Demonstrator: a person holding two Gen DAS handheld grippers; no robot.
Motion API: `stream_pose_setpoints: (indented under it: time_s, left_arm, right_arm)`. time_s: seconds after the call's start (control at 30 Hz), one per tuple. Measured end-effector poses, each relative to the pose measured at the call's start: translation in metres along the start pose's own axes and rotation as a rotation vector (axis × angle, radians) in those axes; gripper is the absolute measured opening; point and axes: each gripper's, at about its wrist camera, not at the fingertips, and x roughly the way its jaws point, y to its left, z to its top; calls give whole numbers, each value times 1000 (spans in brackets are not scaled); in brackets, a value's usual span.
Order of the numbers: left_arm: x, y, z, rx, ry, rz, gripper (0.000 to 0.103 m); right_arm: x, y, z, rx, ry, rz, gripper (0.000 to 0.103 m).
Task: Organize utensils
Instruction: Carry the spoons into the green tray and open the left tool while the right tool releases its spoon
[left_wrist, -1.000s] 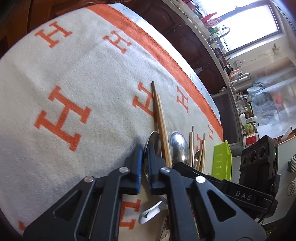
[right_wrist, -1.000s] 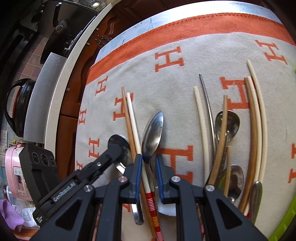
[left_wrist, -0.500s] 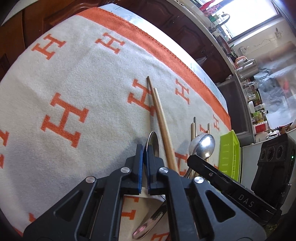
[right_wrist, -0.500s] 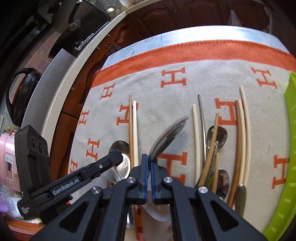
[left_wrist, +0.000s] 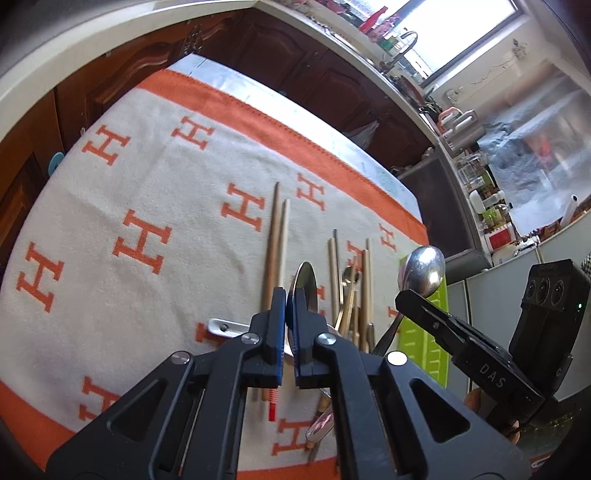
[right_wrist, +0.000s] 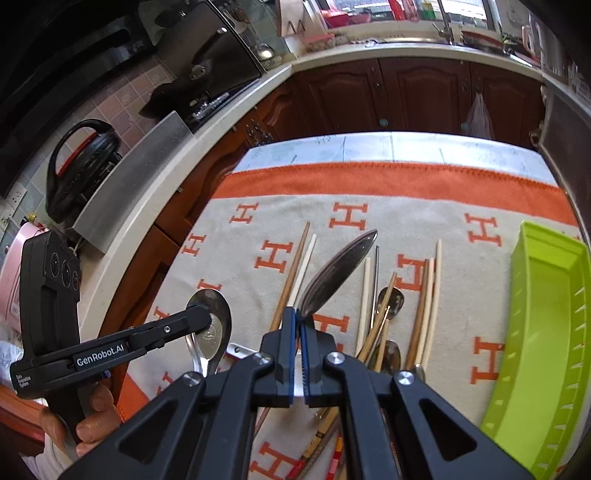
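Both grippers hold a steel spoon above the cream and orange cloth (left_wrist: 110, 206). My left gripper (left_wrist: 290, 299) is shut on one spoon (left_wrist: 304, 284), seen edge-on in the left wrist view and as a round bowl (right_wrist: 212, 325) in the right wrist view. My right gripper (right_wrist: 297, 321) is shut on a second spoon (right_wrist: 338, 271), whose bowl (left_wrist: 423, 271) shows at the right of the left wrist view. Below lie a pair of wooden chopsticks (left_wrist: 275, 243), several more chopsticks (right_wrist: 424, 302) and spoons (right_wrist: 389, 301) in a loose pile.
A lime green tray (right_wrist: 546, 332) stands at the cloth's right edge. A white flat handle (left_wrist: 225, 328) lies under the left gripper. Dark wood cabinets (right_wrist: 406, 96) and a counter ring the table's far side. A hand (right_wrist: 88, 417) grips the left tool.
Both grippers have shut on their spoons and lifted them off the cloth. Both cameras have risen and tilted back, so more of the kitchen shows.
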Motion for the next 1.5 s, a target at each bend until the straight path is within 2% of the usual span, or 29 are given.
stream_pose_setpoints:
  time_s: [0.17, 0.4, 0.63, 0.83, 1.03, 1.2, 1.4, 1.47, 1.5]
  left_arm:
    - [-20, -37, -10, 63, 8, -24, 1]
    - [-22, -120, -30, 188, 57, -72, 1]
    - [7, -214, -57, 330, 126, -114, 1]
    - [51, -264, -77, 420, 184, -102, 1]
    - [99, -269, -87, 474, 195, -14, 1]
    - [129, -256, -94, 502, 203, 69, 1]
    - [135, -241, -94, 488, 217, 79, 3]
    - [133, -239, -92, 485, 216, 84, 3]
    - [133, -238, -91, 487, 218, 92, 7]
  right_arm:
    - [-37, -10, -10, -13, -38, -12, 2]
    - [-86, -52, -25, 7, -73, -75, 2]
    - [-128, -102, -36, -21, -72, -224, 2]
    - [-129, -139, -46, -28, -26, -311, 2]
    - [-98, -155, -52, -37, 35, -302, 2]
    - [-64, -156, -55, -74, 111, -285, 2]
    - [-35, -169, -57, -10, 183, -224, 4]
    - [-24, -169, -61, 2, 202, -211, 7]
    - [-21, -169, -63, 10, 211, -204, 10]
